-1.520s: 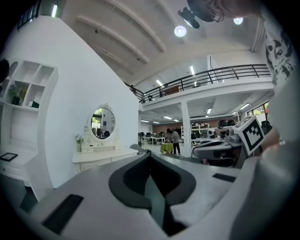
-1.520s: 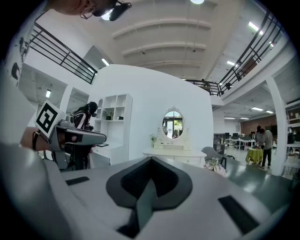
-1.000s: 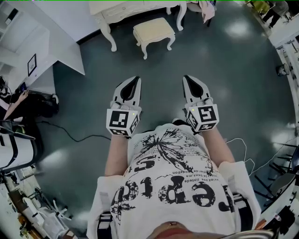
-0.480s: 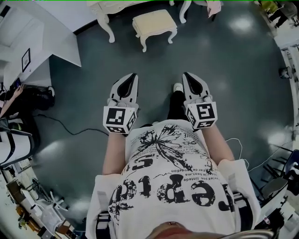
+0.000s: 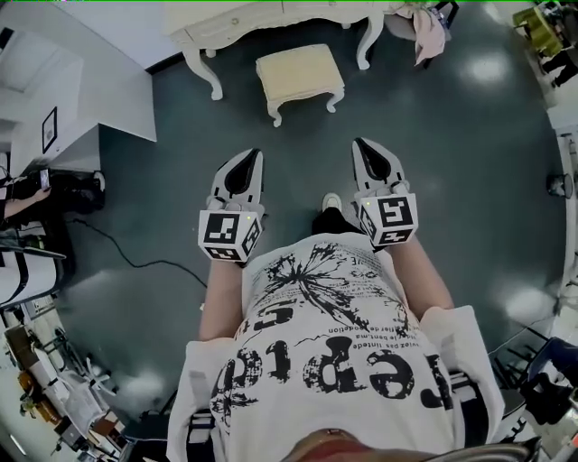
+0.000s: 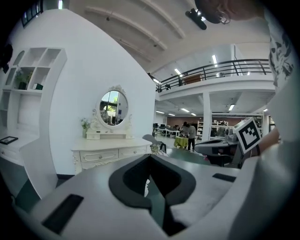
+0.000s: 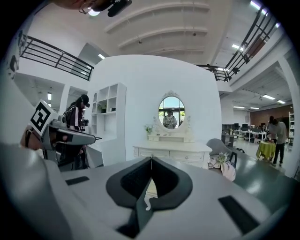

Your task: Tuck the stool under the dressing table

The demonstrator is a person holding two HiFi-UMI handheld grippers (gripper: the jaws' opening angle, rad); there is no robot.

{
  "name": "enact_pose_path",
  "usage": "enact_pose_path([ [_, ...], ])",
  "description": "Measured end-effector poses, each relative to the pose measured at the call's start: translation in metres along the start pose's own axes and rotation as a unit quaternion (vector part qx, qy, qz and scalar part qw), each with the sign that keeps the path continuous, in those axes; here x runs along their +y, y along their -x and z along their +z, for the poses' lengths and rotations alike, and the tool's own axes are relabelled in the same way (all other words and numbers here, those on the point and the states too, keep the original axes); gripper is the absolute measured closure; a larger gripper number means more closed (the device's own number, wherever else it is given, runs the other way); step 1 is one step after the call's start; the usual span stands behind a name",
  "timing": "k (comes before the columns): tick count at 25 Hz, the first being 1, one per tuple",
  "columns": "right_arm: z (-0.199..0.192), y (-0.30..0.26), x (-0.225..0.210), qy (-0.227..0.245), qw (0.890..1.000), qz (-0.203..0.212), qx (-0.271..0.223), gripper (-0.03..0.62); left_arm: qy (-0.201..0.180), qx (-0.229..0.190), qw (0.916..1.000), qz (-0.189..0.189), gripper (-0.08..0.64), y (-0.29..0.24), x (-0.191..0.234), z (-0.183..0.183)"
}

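**What everything is made of**

My left hand-held gripper (image 5: 256, 155) and right hand-held gripper (image 5: 360, 144) have smooth, matt grey plastic shells, with matt black lining inside the jaws. The floor (image 5: 470, 198) is dark and glossy and mirrors the ceiling lights. The stool (image 5: 300, 74) has a cream seat that looks like soft cloth, on white painted legs. The dressing table (image 5: 253, 18) looks like smooth white-painted wood, and its oval mirror (image 7: 171, 112) is shiny glass. My T-shirt (image 5: 334, 361) is printed cloth.

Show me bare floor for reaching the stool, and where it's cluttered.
Bare floor runs from the left gripper and right gripper up to the stool, and widely to its right. Cluttered: cable at left, draped chair beside the dressing table.
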State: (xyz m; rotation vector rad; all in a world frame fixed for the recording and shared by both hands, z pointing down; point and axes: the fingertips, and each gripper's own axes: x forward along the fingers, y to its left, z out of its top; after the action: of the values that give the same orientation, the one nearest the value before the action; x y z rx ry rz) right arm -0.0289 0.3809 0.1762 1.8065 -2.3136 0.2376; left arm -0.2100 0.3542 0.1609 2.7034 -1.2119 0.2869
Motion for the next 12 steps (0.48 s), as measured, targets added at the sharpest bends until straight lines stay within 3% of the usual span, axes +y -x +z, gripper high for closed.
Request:
enact_pose_path([
  [5,0.008,-0.065,-0.075,0.009,0.999,0.025,0.022,0.574,0.0,0.012,0.9998,0.014,0.54,-0.093,0.003,0.011],
  [12,-0.004,-0.142,-0.117,0.017,0.995,0.072,0.069,0.574,0.028,0.044,0.9979,0.04,0.54,-0.17,0.023,0.007],
])
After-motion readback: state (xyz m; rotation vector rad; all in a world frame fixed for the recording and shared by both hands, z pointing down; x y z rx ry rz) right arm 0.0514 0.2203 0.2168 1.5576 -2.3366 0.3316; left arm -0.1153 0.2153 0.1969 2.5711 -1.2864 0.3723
